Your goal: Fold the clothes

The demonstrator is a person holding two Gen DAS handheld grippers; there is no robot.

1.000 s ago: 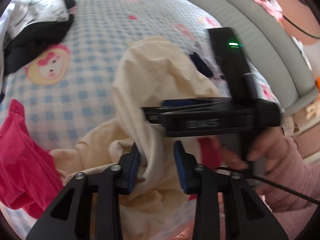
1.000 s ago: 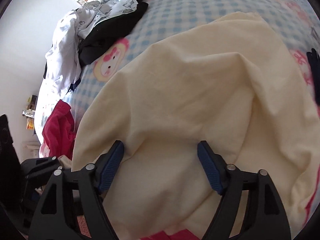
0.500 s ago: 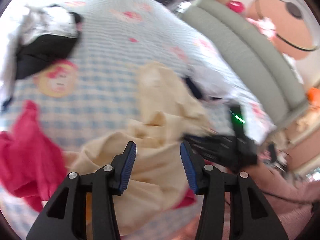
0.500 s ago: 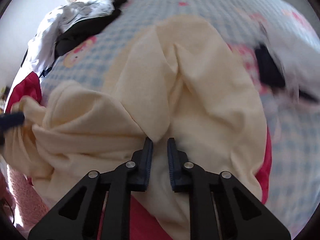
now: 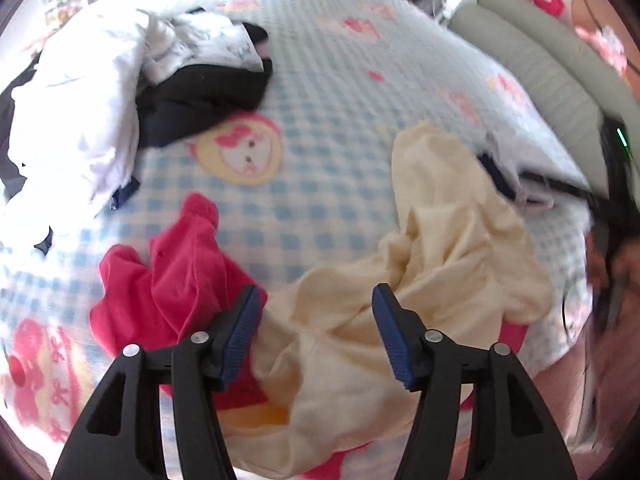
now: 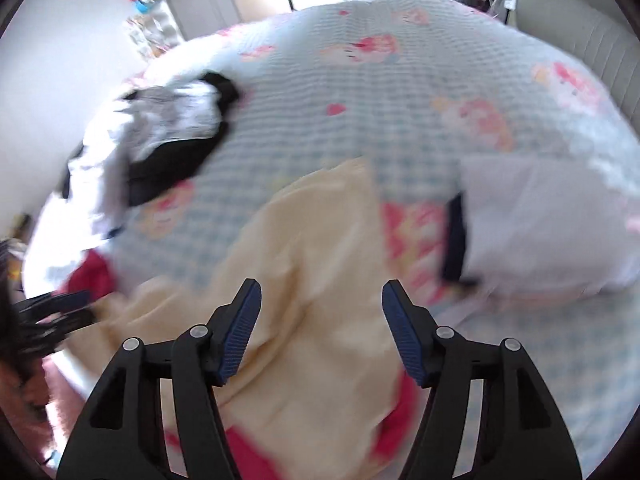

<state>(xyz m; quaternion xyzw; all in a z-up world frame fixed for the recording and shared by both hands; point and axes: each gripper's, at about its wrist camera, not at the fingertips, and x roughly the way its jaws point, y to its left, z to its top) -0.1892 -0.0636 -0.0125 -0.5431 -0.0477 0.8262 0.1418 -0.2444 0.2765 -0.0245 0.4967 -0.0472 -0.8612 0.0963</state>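
Our left hand-held gripper (image 5: 316,336) and right hand-held gripper (image 6: 322,330) gape wide, just opened, above the crumpled cream cotton garment (image 5: 452,256), released since before.

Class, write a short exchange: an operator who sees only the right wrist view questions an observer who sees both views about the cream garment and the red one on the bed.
Operator: In my view the left gripper is a dark blur at the edge. Is it gripping the cream garment?
Observer: No. The left wrist view shows its pads apart, the jaws having just been opening. The cream cloth lies bunched below them, unpinched.
Operator: I see only a scrap of the red garment. Where does it lie?
Observer: In the left wrist view it lies crumpled on the checked bedspread, left of the cream garment and partly under it.
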